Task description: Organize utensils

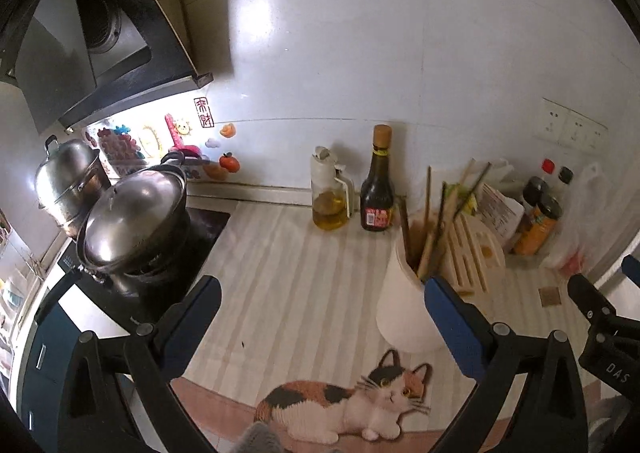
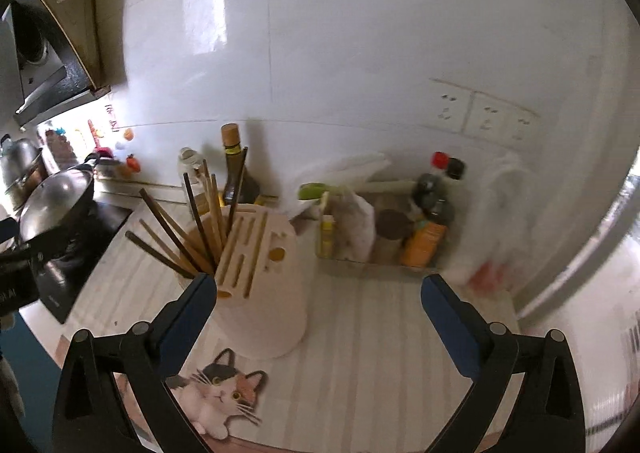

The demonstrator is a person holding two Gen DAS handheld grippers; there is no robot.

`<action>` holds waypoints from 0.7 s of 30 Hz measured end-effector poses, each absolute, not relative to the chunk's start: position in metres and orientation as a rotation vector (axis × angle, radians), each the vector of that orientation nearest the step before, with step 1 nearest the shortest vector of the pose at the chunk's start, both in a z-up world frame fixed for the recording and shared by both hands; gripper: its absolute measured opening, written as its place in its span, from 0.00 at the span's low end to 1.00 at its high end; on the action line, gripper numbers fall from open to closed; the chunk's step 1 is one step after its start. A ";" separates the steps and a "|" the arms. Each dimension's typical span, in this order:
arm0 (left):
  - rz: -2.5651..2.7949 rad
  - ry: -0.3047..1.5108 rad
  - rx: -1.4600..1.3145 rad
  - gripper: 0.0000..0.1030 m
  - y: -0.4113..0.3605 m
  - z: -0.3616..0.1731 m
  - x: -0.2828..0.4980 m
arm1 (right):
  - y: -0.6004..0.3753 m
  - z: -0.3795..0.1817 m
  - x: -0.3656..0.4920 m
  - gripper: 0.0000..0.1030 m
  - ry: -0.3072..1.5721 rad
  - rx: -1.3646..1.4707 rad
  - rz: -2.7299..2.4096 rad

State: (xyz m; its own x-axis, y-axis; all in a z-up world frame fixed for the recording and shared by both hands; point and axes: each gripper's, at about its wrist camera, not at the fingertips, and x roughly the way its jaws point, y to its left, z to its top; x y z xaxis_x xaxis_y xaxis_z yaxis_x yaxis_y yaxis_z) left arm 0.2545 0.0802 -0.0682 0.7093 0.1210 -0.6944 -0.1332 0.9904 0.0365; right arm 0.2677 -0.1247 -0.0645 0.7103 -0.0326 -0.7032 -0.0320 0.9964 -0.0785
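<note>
Flanking the utensil holder (image 2: pixel 264 285), both grippers gape over bare striped counter (image 2: pixel 380 333).

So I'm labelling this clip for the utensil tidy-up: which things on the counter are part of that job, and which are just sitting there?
Part of the job:
- chopsticks, standing loose in the holder
- white utensil holder with knife slots
- left tongs and right tongs, both open and empty

Just sitting there:
- oil dispenser
- dark sauce bottle
- lidded wok
- steel pot
- condiment jars
- cat mat
</note>
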 end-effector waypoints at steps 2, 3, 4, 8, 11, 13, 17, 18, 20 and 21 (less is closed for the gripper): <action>0.136 0.758 -0.020 1.00 0.078 -0.065 0.241 | -0.128 -0.057 0.252 1.00 0.763 -0.085 -0.015; 0.134 0.751 -0.024 1.00 0.076 -0.063 0.234 | -0.129 -0.052 0.243 1.00 0.751 -0.082 -0.016; 0.133 0.745 -0.028 1.00 0.075 -0.062 0.227 | -0.130 -0.048 0.235 1.00 0.741 -0.082 -0.020; 0.128 0.713 -0.038 1.00 0.068 -0.050 0.193 | -0.132 -0.024 0.197 1.00 0.693 -0.082 -0.027; 0.136 0.685 -0.037 1.00 0.065 -0.038 0.164 | -0.133 -0.007 0.167 1.00 0.653 -0.085 -0.030; 0.140 0.667 -0.041 1.00 0.064 -0.030 0.144 | -0.132 0.003 0.145 1.00 0.635 -0.086 -0.018; 0.136 0.647 -0.038 1.00 0.061 -0.014 0.109 | -0.129 0.021 0.104 1.00 0.622 -0.084 -0.011; 0.135 0.643 -0.038 1.00 0.061 -0.011 0.100 | -0.129 0.026 0.095 1.00 0.612 -0.082 -0.011; 0.129 0.638 -0.039 1.00 0.061 -0.003 0.085 | -0.128 0.036 0.077 1.00 0.594 -0.081 -0.013; 0.127 0.631 -0.035 1.00 0.061 0.002 0.076 | -0.127 0.041 0.070 1.00 0.589 -0.074 -0.014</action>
